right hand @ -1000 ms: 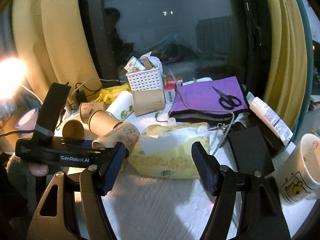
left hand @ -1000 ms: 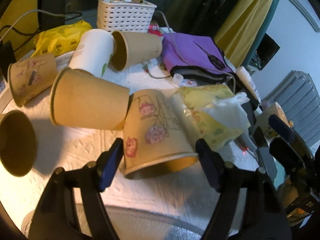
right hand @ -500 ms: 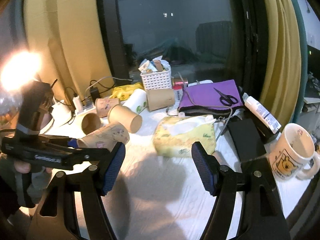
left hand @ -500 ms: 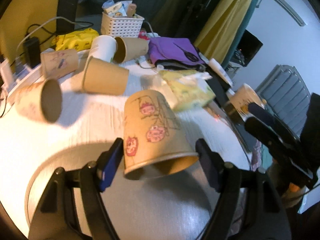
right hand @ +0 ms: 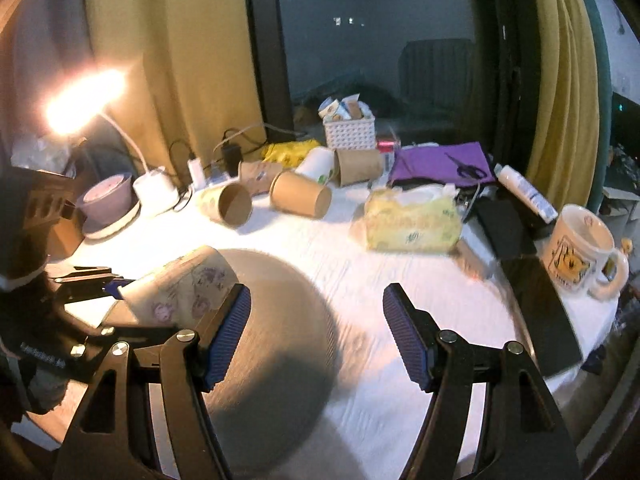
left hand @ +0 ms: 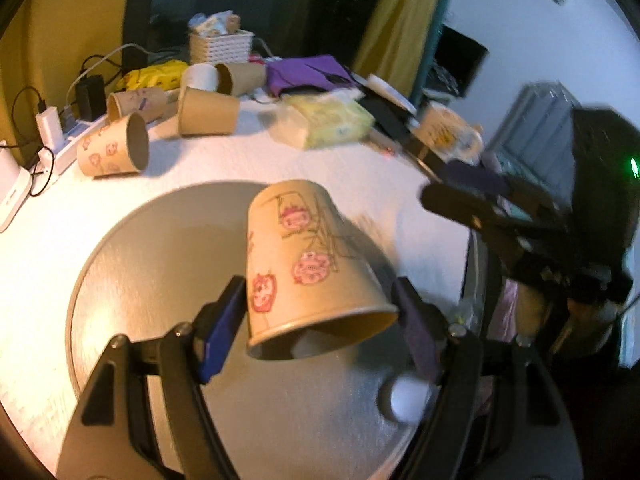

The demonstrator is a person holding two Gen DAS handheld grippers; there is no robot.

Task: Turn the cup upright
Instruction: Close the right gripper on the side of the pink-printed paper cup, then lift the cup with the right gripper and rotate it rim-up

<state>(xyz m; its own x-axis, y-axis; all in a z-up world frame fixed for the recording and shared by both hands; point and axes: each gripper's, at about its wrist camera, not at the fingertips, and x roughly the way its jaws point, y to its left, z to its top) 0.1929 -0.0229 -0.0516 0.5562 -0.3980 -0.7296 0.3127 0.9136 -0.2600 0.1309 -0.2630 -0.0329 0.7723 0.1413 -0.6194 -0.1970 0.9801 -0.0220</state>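
- The table (right hand: pixel 360 280) under my tools wears a white cloth, and a grey round mat (left hand: pixel 160 248) lies on its near part.
- A yellow tissue pack (right hand: pixel 412 222) sits past the mat toward the middle of the table, with a purple cloth (right hand: pixel 436 162) behind it and a white basket (right hand: pixel 349 132) at the back edge.
- A white mug (right hand: pixel 582 246) with a bear picture stands near the right edge of the table.
- Four other paper cups (left hand: pixel 204 110) lie on their sides in a loose group at the back left, beside a white roll (left hand: pixel 200 77).
- My left gripper (left hand: pixel 320 320) pinches the paper cup (left hand: pixel 304 268) near its rim, one blue pad on each side; the cup hangs above the mat with its mouth facing down toward me and its base pointing up and away.
- My right gripper (right hand: pixel 316 336) hovers over the cloth with its pads spread wide, nothing between them, and the held cup (right hand: pixel 180 284) shows off to its left.
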